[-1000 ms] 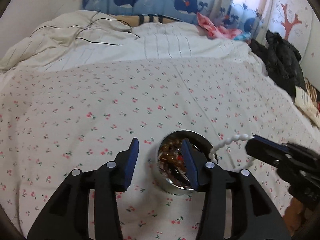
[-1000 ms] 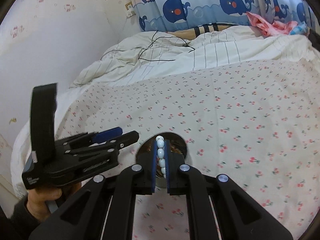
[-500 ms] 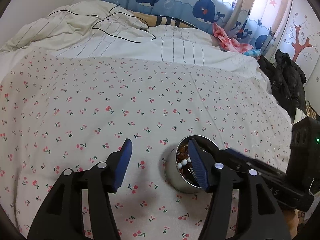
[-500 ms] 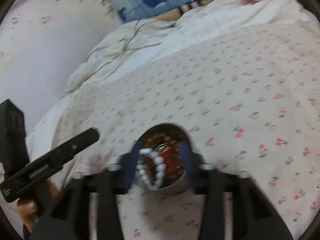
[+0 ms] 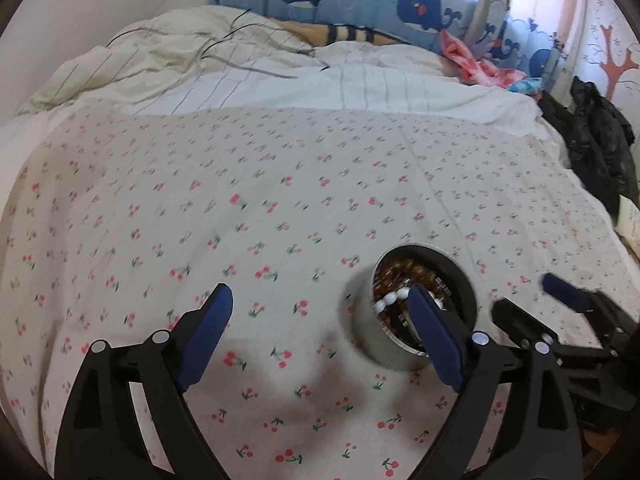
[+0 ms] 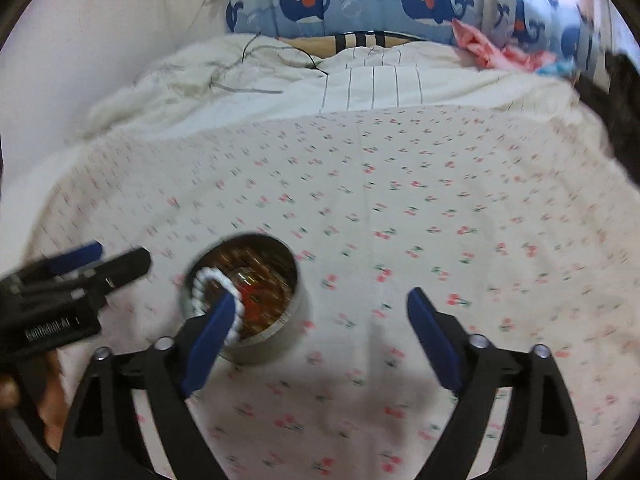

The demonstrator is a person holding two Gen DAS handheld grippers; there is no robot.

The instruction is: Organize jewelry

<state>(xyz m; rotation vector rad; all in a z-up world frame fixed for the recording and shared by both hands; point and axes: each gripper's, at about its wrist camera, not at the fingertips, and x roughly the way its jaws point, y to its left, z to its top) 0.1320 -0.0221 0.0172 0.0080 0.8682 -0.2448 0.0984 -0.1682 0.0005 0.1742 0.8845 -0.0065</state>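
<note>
A round metal tin [image 5: 368, 332] full of amber and red beads stands on the cherry-print sheet. A white bead bracelet [image 5: 390, 302] lies in it on top of the other jewelry. My left gripper [image 5: 318, 300] hangs just left of the tin. Its jaws are opening, with only sheet between them, and its right finger crosses the tin's rim. In the right wrist view the tin [image 6: 296, 316] sits lower left with the bracelet [image 6: 208, 284] curled along its near edge. My right gripper [image 6: 322, 300] is to its right. Its jaws are opening and hold nothing, with the left finger over the tin.
A rumpled white duvet [image 5: 280, 76] with a dark cable fills the far bed below a whale curtain [image 6: 360, 0]. Pink cloth [image 5: 480, 64] and a black jacket [image 5: 600, 140] lie at the right. The other gripper [image 6: 104, 260] and the hand [image 6: 24, 392] holding it flank the tin.
The right gripper has let go of the white bead bracelet, which now lies in the tin, and its jaws have spread wide. The left jaws widened too and shifted left of the tin.
</note>
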